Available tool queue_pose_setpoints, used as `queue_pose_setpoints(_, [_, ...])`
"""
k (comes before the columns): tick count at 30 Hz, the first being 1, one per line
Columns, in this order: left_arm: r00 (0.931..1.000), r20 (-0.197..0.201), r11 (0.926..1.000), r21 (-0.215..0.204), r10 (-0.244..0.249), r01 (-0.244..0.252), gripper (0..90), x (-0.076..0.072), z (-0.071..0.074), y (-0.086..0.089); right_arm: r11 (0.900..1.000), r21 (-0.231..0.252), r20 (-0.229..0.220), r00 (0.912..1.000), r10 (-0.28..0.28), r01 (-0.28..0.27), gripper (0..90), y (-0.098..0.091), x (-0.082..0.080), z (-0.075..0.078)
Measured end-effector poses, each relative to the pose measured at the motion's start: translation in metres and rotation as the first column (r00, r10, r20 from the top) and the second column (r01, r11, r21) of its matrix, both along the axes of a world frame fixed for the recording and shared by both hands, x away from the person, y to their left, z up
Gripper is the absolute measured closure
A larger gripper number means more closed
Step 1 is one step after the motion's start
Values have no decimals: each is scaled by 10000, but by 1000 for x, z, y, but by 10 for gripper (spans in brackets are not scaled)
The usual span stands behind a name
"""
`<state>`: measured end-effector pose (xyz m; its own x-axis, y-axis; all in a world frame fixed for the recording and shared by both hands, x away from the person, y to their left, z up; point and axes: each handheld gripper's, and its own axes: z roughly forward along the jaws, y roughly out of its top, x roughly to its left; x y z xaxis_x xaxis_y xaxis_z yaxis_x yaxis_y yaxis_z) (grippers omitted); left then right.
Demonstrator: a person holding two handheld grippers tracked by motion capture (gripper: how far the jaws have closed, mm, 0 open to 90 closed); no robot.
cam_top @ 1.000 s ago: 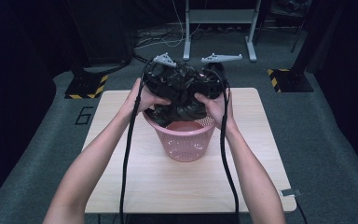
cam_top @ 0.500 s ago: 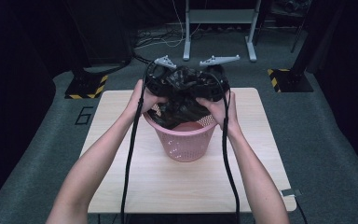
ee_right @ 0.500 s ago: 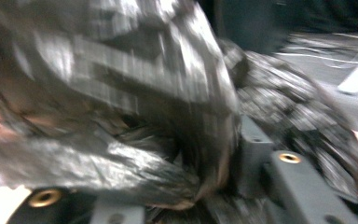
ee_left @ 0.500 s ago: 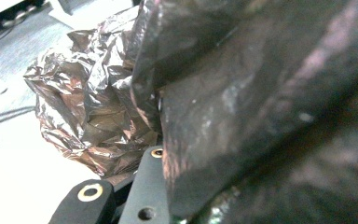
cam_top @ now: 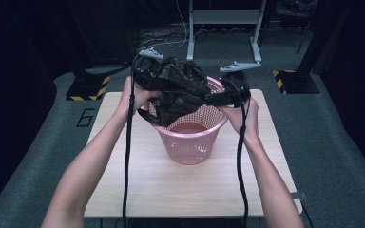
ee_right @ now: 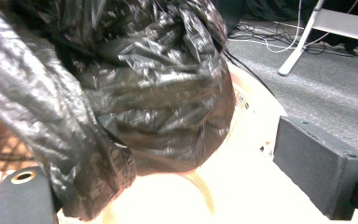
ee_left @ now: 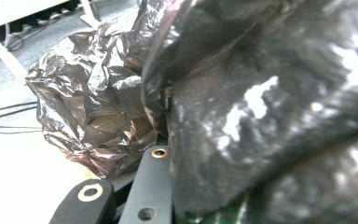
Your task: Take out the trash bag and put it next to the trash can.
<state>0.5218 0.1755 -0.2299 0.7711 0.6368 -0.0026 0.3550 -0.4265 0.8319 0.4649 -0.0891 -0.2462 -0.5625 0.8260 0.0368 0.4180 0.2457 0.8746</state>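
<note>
Black hand-held gripper with brass-ringed screws, trailing black cable

High view: fixed above the person's side, facing forward and down over the table to the floor beyond. Both gripper views ride the jaws, very close on the crumpled black bag. All three views share the bag.

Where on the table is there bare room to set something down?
The near table between basket and front edge is bare, though cables hang over it. Strips left and right of the basket are narrower. Over the basket it's crowded: bag, both grippers.
</note>
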Motion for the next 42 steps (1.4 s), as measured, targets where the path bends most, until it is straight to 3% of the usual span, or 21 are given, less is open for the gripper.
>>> queue_pose_setpoints(5, [9998, 38, 9990, 415, 179, -181, 822, -1, -2, -10, 9995, 135, -247, 9992, 303, -300, 99, -1, -7, -1])
queue_pose_setpoints(10, [9999, 69, 9965, 822, 145, -150, 822, 1, -7, -25, 9969, 465, -114, 9979, 633, -627, 97, 11, -11, 7])
queue_pose_setpoints(16, [9991, 184, 9953, 875, 391, -406, 822, 5, -6, -30, 9958, 342, -1, 9963, 855, -855, 91, 17, -19, 11])
queue_pose_setpoints(24, [9972, 230, 9974, 123, 705, -708, 822, 2, 4, -3, 9983, 363, 58, 9990, 449, -451, 86, -14, -35, -5])
queue_pose_setpoints(30, [9947, 260, 9932, -627, 996, -978, 822, -1, 11, 20, 9973, 712, 314, 9994, 129, -151, 79, -39, -50, -19])
queue_pose_setpoints(33, [9926, 334, 9903, -800, 1164, -1135, 822, -3, 14, 32, 9972, 740, 385, 9992, -95, 66, 73, -50, -55, -29])
queue_pose_setpoints(37, [9904, 265, 9840, -1197, 1357, -1317, 822, -5, 14, 51, 9968, 623, 302, 9982, -521, 501, 68, -65, -57, -53])
queue_pose_setpoints(42, [9870, 154, 9763, -1501, 1598, -1557, 821, -6, 9, 74, 9916, 508, -274, 9927, -1174, 1187, 69, -85, -52, -99])
